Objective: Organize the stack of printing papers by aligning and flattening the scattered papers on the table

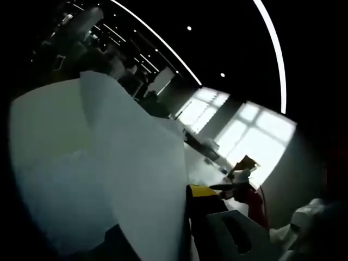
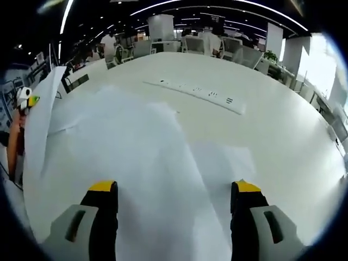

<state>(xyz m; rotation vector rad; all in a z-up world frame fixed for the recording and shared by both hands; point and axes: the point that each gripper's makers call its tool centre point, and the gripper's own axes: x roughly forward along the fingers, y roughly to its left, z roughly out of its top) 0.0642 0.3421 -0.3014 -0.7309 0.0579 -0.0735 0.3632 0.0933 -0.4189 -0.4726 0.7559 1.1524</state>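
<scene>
My right tongs [image 2: 174, 187] stand open, their yellow-tipped black jaws wide apart over smooth, thin white papers [image 2: 136, 157] spread loosely and overlapping on the glossy white table [image 2: 272, 125]. One sheet [image 2: 41, 119] at the left edge of the right gripper view curls upright. A long flat strip with small sockets [image 2: 196, 92] lies farther back on the table. In the left gripper view, a big matte white sheet [image 1: 109, 163] bends in a soft fold right against my left tongs [image 1: 187, 198]; whether they grip it, I cannot tell.
</scene>
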